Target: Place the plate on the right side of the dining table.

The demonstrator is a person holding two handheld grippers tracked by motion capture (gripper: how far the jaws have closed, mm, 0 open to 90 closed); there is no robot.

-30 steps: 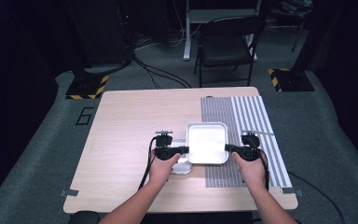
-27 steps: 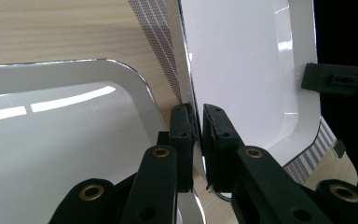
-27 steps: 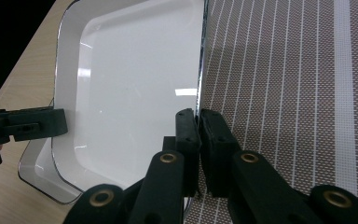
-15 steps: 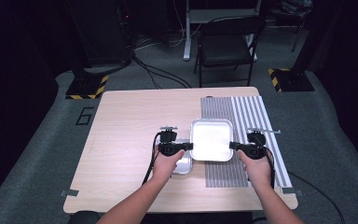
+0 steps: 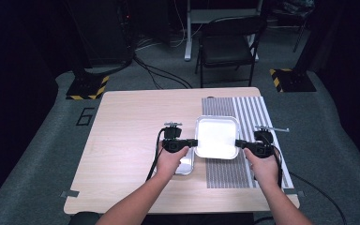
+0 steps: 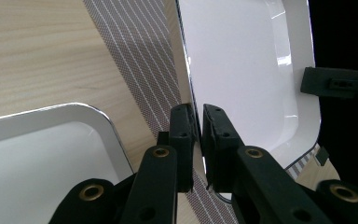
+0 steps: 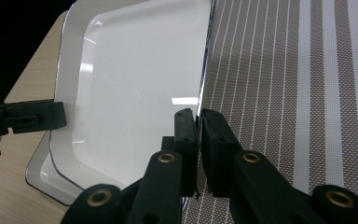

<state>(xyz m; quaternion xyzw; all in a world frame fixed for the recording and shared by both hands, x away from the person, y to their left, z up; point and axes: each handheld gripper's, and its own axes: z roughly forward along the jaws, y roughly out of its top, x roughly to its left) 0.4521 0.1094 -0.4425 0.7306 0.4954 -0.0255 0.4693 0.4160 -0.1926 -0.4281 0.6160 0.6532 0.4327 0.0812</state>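
Trays are what we work with: we hold a white tray (image 5: 216,137) between our two grippers, above the table (image 5: 131,122) toward its right half, where it overlaps the left edge of the striped mat (image 5: 253,112). Our left gripper (image 5: 193,142) has its jaws clamped on the tray's left rim, and in the left gripper view (image 6: 199,122) the thin rim runs straight between the two black pads, so the pinched stretch itself is hidden. Our right gripper (image 5: 238,143) is clamped on the opposite rim; in the right gripper view (image 7: 198,125) the rim again vanishes between the pads. Whether the tray touches the mat or hangs clear of it we cannot tell from above, though the right gripper view shows its far corner standing off the wood with a second rim under it. That second tray (image 5: 185,165) lies near the table's front edge, mostly covered by our left hand (image 5: 172,158) in the high view; in the left gripper view (image 6: 42,154) its curved corner shows and the rest is cut off by the frame. Our right hand (image 5: 265,164) covers part of the mat's front end. Cables trail from both grippers toward the front edge.
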